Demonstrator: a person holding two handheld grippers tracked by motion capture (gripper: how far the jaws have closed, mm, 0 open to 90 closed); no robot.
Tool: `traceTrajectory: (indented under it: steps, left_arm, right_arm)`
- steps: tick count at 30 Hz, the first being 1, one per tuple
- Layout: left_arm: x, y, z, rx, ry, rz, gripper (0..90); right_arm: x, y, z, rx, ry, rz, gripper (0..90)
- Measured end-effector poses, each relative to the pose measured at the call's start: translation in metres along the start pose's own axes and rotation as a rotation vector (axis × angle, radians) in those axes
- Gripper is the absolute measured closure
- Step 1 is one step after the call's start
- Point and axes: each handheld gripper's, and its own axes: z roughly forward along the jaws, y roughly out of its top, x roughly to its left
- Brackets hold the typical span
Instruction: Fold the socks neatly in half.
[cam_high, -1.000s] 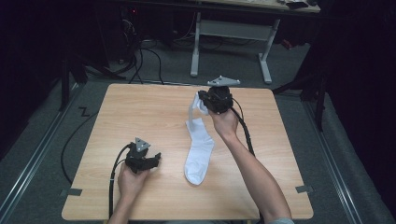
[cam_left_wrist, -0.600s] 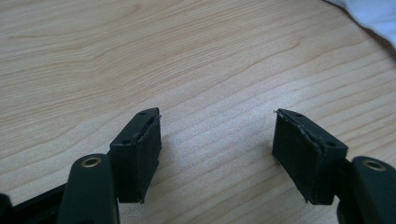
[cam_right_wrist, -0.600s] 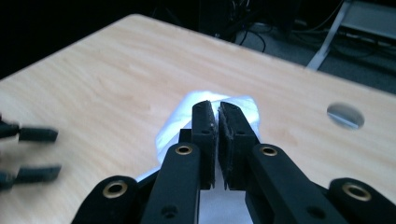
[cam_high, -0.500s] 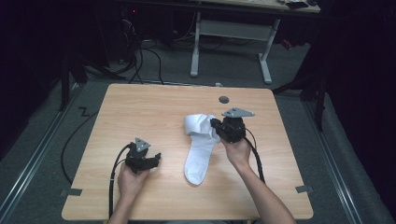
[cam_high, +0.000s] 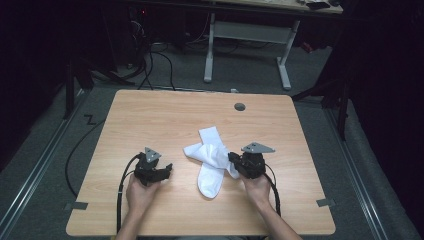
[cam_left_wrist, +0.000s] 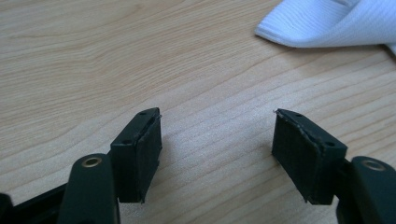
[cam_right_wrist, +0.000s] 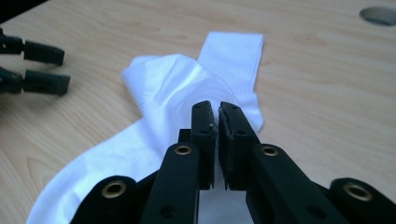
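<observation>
Change since 1 s ago: right gripper pulled back from far side of table toward person's edge, dragging upper sock along. Earlier stretched long and partly lifted; now folded over itself approx mid-table. Left gripper same spot throughout, no move.

Socks: white, two it seems, one lying lengthwise w/ toe toward person, other doubled across its upper part. Cuff end pointing to far side, near round grommet hole but well apart from it.

Right gripper: jaws nearly closed, thin gap only. Right gripper view puts white fabric right at and below tips, but pinch itself not visible, so can't tell if cloth actually held or just overlapped. Judgement: fold stroke about done; release or re-grip probably next.

Left gripper: jaws wide apart, nothing between, bare wood beneath. Resting low on table, just left of socks, not touching.

View differences:
- High view gives overall layout: both hands at near edge, socks between grippers, fold shape.
- Left gripper view adds ribbed sock edge at upper right, clear of jaws, confirms gap to cloth.
- Right gripper view adds fold creases, ribbed cuff, plus left gripper's open tips at far left.

Risk, as judgement: loose fold may spring open once let go.
</observation>
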Motion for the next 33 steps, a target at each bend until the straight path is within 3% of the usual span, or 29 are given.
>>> traceTrajectory:
  steps: [4,8,12,17,23,28,30,33]
  left_arm:
    - [0.0,0.001,0.001,-0.012,-0.01,-0.032,37.2]
    - [-0.002,0.007,0.005,-0.011,-0.051,-0.059,39.1]
    - [-0.013,0.021,0.012,-0.001,-0.086,-0.028,39.2]
    - [-0.025,0.047,0.017,-0.022,-0.132,-0.008,39.9]
    - [-0.029,0.069,0.02,-0.018,-0.138,0.012,40.5]
    - [-0.029,0.073,0.026,0.011,-0.133,0.04,40.4]
    - [-0.026,0.069,0.027,0.055,-0.124,0.058,39.0]
    - [-0.023,0.063,0.024,0.051,-0.118,0.057,38.7]
  right_arm:
    - [0.003,-0.016,0.004,0.026,0.007,-0.004,84.3]
    - [0.004,-0.027,0.007,0.049,0.015,-0.003,83.3]
    - [0.004,-0.033,0.009,0.075,0.027,-0.005,79.4]
    - [0.0,-0.034,0.001,0.039,0.046,0.023,73.3]
    - [-0.008,-0.031,-0.005,0.025,0.023,0.016,71.8]
    - [-0.012,-0.033,-0.001,0.038,0.012,0.013,70.9]
    - [-0.012,-0.033,0.001,0.047,0.007,0.015,71.0]
    - [-0.011,-0.035,0.005,0.065,0.0,0.001,71.3]
